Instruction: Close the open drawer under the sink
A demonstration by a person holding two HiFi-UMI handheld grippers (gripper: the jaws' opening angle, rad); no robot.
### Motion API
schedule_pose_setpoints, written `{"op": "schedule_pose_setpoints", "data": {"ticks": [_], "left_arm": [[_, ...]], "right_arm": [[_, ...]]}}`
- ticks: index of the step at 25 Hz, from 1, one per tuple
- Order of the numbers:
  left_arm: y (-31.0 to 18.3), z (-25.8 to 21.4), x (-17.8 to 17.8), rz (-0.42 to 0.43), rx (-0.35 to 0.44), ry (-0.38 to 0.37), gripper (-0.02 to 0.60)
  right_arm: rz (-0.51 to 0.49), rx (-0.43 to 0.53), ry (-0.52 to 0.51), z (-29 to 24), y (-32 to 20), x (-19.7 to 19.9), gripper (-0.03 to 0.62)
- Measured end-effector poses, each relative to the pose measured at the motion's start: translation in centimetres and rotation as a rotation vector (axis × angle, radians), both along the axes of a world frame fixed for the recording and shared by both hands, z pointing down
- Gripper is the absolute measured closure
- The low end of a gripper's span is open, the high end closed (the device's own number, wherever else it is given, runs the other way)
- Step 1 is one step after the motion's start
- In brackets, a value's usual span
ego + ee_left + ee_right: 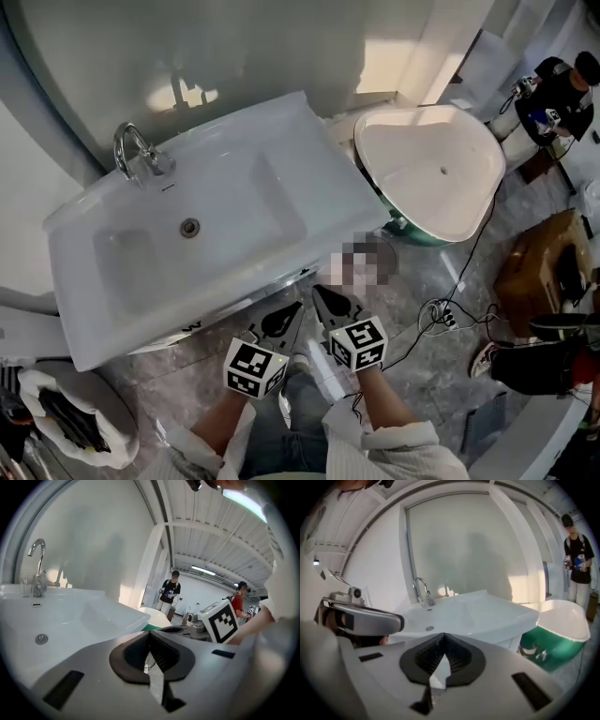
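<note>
Facing drawer (265,294) under sink (298,141), closed left claw (292,312), right claw (323,296).

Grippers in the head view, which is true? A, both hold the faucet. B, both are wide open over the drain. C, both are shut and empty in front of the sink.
C: each gripper view shows jaws together with nothing between them, and the left gripper and right gripper hang just off the front edge of the sink.
</note>
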State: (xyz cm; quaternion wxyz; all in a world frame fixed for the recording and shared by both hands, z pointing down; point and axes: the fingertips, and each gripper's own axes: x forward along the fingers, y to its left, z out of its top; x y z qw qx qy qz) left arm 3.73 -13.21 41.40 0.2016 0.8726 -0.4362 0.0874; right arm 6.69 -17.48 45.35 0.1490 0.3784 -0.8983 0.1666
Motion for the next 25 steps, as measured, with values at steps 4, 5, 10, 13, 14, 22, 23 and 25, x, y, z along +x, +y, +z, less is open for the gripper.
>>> {"op": "schedule_pose_setpoints", "data": {"ticks": [4,5,10,13,14,22,23,25], "left_arm": [[0.2,-5.0,-0.3,0.005,0.060,0.002,0.566],[0.4,-6.2,-0.5,0.000,0.073,0.006,0.566],[1.6,-11.7,-0.6,-0.001,0.123,0.036,0.566],[2.3,-14.1,-0.9,0.000,0.126,0.051,0.566],[2.6,-14.7,-1.1,-0.001,0.129,0.054,0.566],[3.6,-19.1,-1.2,0.022,0.202,0.059,0.566],[3.6,-19.4,-1.2,0.025,0.208,0.057,0.566],[3.7,-19.9,-1.2,0.027,0.218,0.056,0.566]], "right_arm": [[-0.033,0.062,-0.055,-6.7,1.6,-0.8,0.584],[-0.040,0.069,-0.072,-8.1,2.2,-1.0,0.584],[-0.078,0.100,-0.117,-13.8,4.4,-1.1,0.585],[-0.081,0.139,-0.123,-16.9,5.0,-1.0,0.585],[-0.077,0.150,-0.122,-17.8,5.1,-0.9,0.585],[-0.071,0.238,-0.127,-23.1,6.2,-1.0,0.585],[-0.075,0.243,-0.125,-23.4,6.3,-1.1,0.585],[-0.080,0.251,-0.126,-24.0,6.5,-1.2,0.585]]}}
